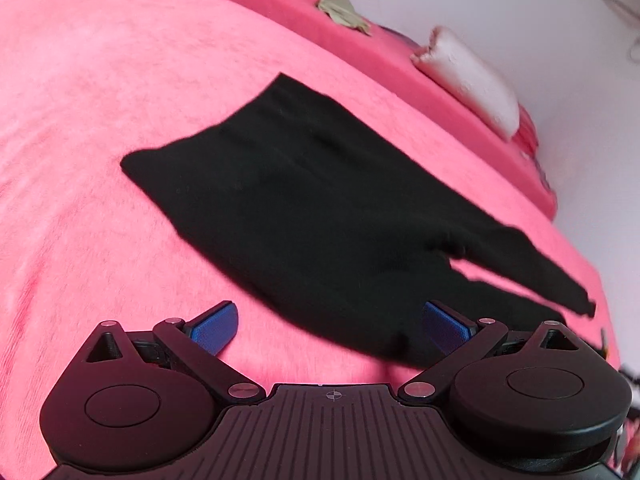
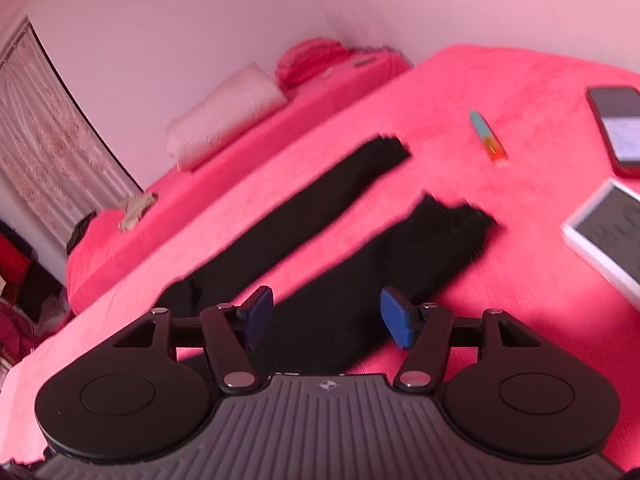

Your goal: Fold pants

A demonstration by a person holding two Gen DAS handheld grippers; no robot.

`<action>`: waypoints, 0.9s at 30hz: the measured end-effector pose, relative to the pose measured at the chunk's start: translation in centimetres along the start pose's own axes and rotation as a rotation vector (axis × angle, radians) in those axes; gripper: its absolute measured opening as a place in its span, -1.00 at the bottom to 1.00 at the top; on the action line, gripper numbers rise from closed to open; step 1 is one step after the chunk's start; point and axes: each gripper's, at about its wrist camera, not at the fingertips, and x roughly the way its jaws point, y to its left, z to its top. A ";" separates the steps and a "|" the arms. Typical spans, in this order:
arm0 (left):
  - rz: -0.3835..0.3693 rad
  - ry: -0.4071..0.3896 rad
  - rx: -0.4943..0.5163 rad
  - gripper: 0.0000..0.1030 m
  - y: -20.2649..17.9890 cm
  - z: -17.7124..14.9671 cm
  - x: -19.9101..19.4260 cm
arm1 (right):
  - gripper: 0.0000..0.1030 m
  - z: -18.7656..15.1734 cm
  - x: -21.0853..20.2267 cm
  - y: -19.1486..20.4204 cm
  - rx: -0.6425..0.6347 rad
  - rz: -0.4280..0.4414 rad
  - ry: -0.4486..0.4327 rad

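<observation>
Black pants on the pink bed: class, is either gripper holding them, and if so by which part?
Nothing is held. The left gripper and right gripper are both open above the black fabric pants, lying flat on the pink blanket.

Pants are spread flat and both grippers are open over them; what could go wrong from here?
1. The pants legs lie apart; the right gripper hangs over only the near leg, so a pinch may lift one leg and skew the fold.
2. The left gripper hangs at the pants' near edge, where its fingertips could also catch the pink blanket.
3. A phone, pen and tablet lie near the cuffs; swung fabric could sweep them.
</observation>
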 end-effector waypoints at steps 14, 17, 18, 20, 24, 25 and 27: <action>0.082 -0.045 0.026 1.00 -1.5 1.8 2.8 | 0.18 0.2 3.4 -1.8 0.106 0.038 0.104; 0.125 -0.056 0.035 1.00 -1.7 2.1 3.2 | 0.00 0.3 3.9 -1.8 0.085 0.039 0.101; 0.147 -0.055 0.035 1.00 -1.8 2.2 3.4 | -0.08 0.3 4.2 -1.9 0.090 0.038 0.104; 0.176 -0.057 0.029 1.00 -1.6 2.4 3.8 | -0.57 0.0 4.7 -2.3 0.101 0.031 0.093; 0.188 -0.070 0.030 0.97 -1.3 2.5 3.6 | -0.77 -0.5 4.5 -2.4 0.082 0.032 0.069; 0.178 -0.071 0.026 0.95 -1.2 2.5 3.4 | -0.81 -0.5 4.4 -2.3 0.075 0.030 0.069; 0.160 -0.083 0.033 0.88 -1.2 2.6 2.9 | -0.84 -0.4 3.9 -1.9 0.061 0.036 0.061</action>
